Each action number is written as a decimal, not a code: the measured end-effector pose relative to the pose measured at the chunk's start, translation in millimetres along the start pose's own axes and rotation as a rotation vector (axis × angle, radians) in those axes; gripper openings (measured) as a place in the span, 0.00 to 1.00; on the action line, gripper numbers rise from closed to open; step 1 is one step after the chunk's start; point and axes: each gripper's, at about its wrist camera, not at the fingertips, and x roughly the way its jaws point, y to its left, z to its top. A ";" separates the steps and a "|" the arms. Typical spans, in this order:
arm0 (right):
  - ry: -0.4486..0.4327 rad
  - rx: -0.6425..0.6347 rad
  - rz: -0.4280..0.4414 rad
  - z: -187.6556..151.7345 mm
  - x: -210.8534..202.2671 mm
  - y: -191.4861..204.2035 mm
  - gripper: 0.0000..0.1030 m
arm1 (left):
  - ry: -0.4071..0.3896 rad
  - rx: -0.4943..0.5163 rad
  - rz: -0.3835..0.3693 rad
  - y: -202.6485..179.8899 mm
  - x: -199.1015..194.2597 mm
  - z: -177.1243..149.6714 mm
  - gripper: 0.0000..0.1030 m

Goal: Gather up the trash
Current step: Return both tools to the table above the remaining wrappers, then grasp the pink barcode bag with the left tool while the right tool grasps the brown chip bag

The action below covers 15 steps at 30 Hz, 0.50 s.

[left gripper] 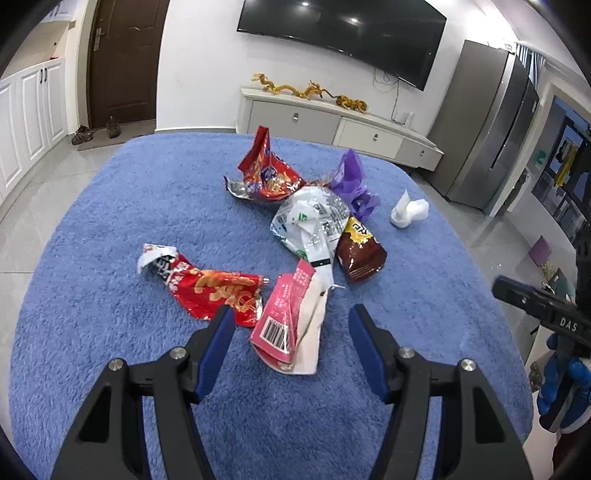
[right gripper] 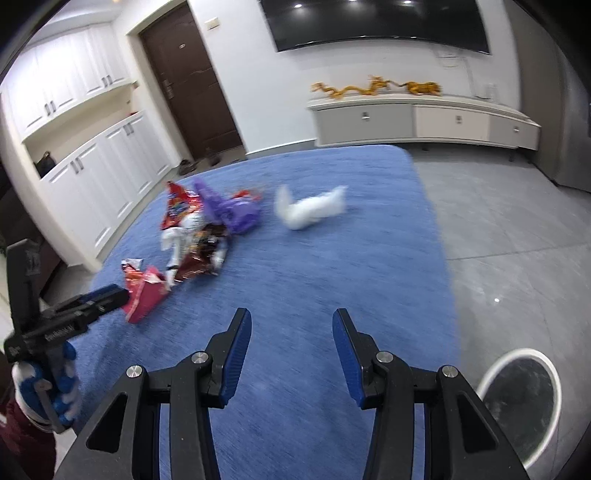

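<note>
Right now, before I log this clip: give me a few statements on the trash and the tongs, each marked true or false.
1. The left tongs are open, holding nothing. True.
2. The pink wrapper lies on the blue carpet. True.
3. The right tongs grip the white tissue. False: they are empty, and the tissue lies ahead on the carpet.
4. The round bin stands on the carpet. False: it stands on the grey floor beside it.

Bright ceiling light, glare on TV (left gripper: 343, 29); right view motion-blurred.
</note>
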 end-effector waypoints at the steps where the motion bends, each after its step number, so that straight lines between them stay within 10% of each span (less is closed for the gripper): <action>1: 0.003 -0.006 0.009 2.2 3.6 3.7 0.42 | 0.001 0.007 -0.006 -1.0 2.9 0.6 0.60; 15: 0.078 -0.006 0.170 41.5 79.9 47.7 0.46 | 0.053 0.040 -0.078 -2.5 36.3 -1.2 0.42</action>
